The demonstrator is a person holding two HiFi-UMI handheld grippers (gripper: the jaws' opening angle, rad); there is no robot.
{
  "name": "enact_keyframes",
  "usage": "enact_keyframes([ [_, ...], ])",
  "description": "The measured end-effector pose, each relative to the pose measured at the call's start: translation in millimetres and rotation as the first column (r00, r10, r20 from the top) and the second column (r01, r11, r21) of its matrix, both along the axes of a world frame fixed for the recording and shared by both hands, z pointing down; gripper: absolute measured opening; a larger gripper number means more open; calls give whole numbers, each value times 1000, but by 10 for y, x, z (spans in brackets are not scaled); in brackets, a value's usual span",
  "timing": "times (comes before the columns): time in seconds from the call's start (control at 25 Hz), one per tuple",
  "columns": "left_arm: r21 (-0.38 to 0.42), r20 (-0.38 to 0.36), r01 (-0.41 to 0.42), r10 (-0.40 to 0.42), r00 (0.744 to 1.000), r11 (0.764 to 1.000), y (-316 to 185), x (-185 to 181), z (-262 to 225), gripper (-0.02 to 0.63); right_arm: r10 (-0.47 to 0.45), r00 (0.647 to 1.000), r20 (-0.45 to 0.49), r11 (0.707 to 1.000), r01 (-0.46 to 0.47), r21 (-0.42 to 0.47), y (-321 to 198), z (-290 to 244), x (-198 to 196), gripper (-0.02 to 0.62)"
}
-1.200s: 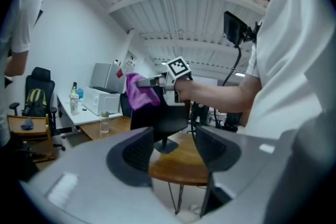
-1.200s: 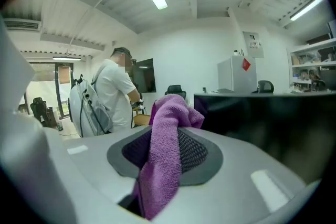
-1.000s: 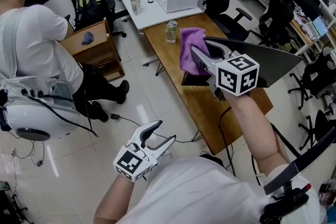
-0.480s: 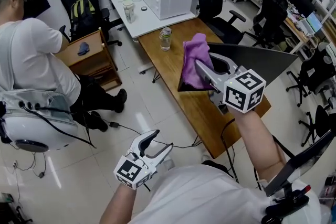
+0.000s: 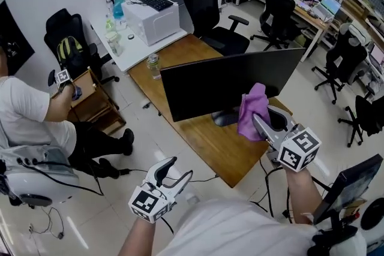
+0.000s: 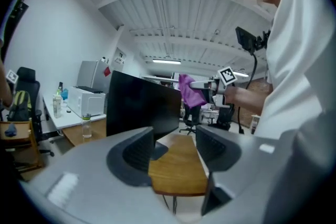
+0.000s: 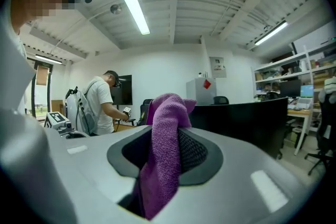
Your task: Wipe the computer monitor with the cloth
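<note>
Obs., head view: monitor [image 5: 228, 84] stands on the wooden tabletop [image 5: 201, 141] at frame centre. Its dark screen faces the lower part of the frame, and its long axis runs from left of centre up toward the upper right.

Right gripper [image 5: 259, 123], lower right of centre, has its jaws shut on the purple cloth [image 5: 252, 110]. The right gripper view confirms this: cloth [image 7: 165, 134] is pinched between the 2 pads, with a bunch standing above the jaws and a tail hanging below.

Key relation: the cloth sits at the monitor's lower right end, ahead of the right jaws, which point up-left toward the screen.
- The head view shows the cloth overlapping the screen's lower right corner.
- The left gripper view puts the cloth [image 6: 190, 91] just beside the monitor's [image 6: 142, 105] right edge.
- Contact with the glass: cannot tell from any view.
- In the right gripper view the monitor [image 7: 247, 118] lies right of the cloth and beyond it.

Right arm pose: forearm reaches up from the bottom right of the head view, with the marker cube trailing below the jaws.

Left gripper [image 5: 179, 169] is low, at bottom centre-left and well apart from the monitor, with its forearm short of the tabletop edge. Its jaws are parted about half way with nothing between them; the tabletop [image 6: 178, 165] shows through the gap in its own view.

Judgement: the right gripper is much the nearer and carries the cloth. Wiping would run along the screen's long axis, from the right end toward the left.
</note>
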State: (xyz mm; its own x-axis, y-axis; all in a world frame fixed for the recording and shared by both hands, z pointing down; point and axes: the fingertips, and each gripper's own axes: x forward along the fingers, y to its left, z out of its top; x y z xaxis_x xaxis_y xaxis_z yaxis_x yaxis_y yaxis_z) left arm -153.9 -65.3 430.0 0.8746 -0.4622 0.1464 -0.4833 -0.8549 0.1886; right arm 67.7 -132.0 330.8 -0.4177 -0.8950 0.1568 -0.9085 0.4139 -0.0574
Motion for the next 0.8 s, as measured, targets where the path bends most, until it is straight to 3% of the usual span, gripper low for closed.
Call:
enact_keyframes([
  [0.32, 20, -20, -98, 98, 995, 995, 202, 1041, -205, 270, 200, 980, 7, 978, -200, 59, 722, -20, 1426, 130],
  [0.8, 30, 33, -94, 93, 995, 995, 777, 1904, -208, 270, 189, 981, 33, 980, -190, 51, 1297, 260, 2283, 129],
])
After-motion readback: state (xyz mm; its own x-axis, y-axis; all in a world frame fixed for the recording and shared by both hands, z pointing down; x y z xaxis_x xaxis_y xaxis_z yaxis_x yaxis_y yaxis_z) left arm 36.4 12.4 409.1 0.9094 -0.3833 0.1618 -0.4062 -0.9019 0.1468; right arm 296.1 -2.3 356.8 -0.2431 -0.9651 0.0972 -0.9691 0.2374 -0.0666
